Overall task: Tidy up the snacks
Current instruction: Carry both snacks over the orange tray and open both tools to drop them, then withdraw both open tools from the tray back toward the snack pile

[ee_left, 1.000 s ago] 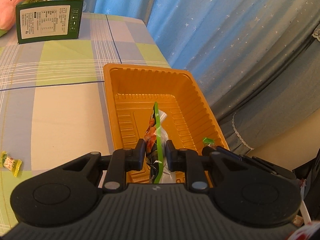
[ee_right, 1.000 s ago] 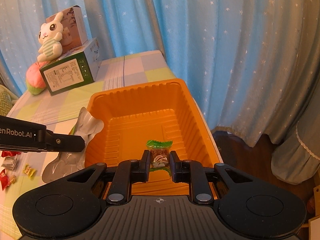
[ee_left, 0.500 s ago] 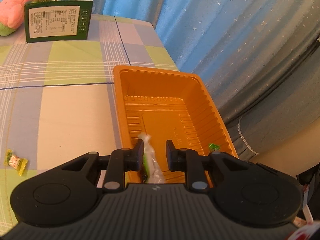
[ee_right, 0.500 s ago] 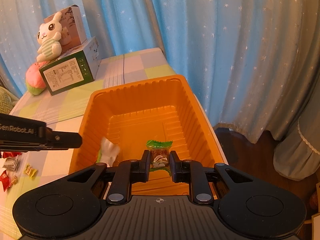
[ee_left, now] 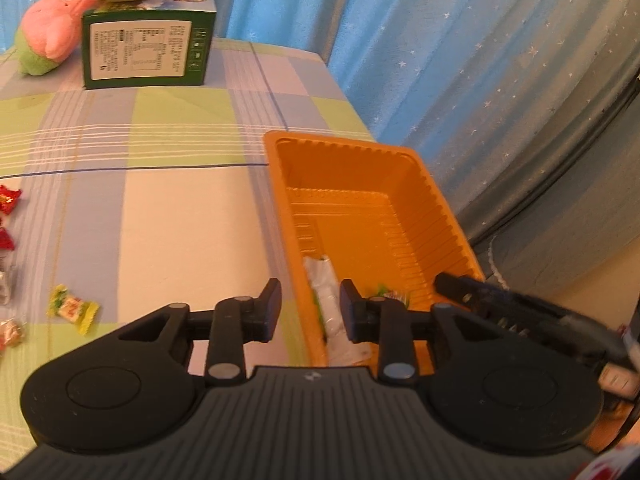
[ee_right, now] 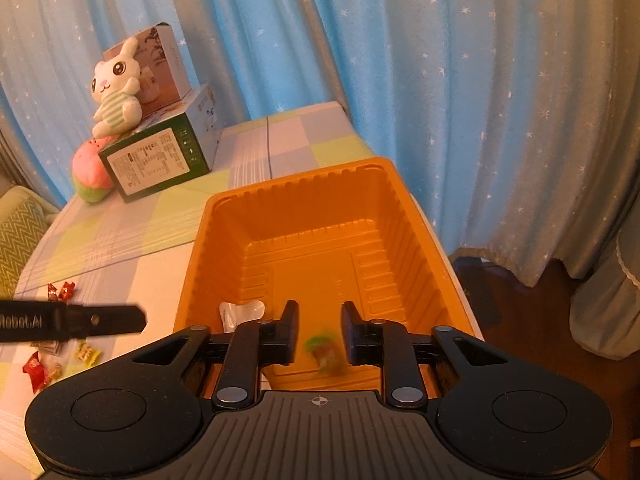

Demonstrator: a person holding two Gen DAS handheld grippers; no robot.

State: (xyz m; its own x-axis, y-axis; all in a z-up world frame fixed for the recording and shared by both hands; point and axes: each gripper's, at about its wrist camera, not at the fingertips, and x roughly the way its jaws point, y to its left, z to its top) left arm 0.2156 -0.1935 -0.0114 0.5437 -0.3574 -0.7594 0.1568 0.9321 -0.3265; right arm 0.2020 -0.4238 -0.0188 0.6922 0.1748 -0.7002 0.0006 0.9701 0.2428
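Here my right gripper (ee_right: 319, 338) points down at a slant into the near end of the orange tray (ee_right: 404, 200), and its jaws have just been opening: the pads stand apart and press on nothing. Between them, blurred, a small green-topped candy (ee_right: 326, 352) shows against the tray floor, touching neither pad. Whether it has reached the floor I cannot tell.

My left gripper (ee_left: 310, 308) also tilts downward, held over the tray's near left wall (ee_left: 298, 280). One finger (ee_left: 269, 312) is over the checked tablecloth (ee_left: 168, 208), the other over the tray's inside. Its jaws have just been opening too, and nothing is gripped between them. The silvery snack packet (ee_left: 326, 292) lies in the tray's near left corner, leaning against that wall, free of both pads.

From the right wrist view, my left gripper's finger reaches in from the left edge, just outside the tray. More wrapped candies lie loose on the cloth, a yellow one (ee_left: 72, 308) nearest and red ones (ee_left: 7, 200) farther left. At the table's far end a green box (ee_right: 156, 160) bears a plush rabbit (ee_right: 114, 88).
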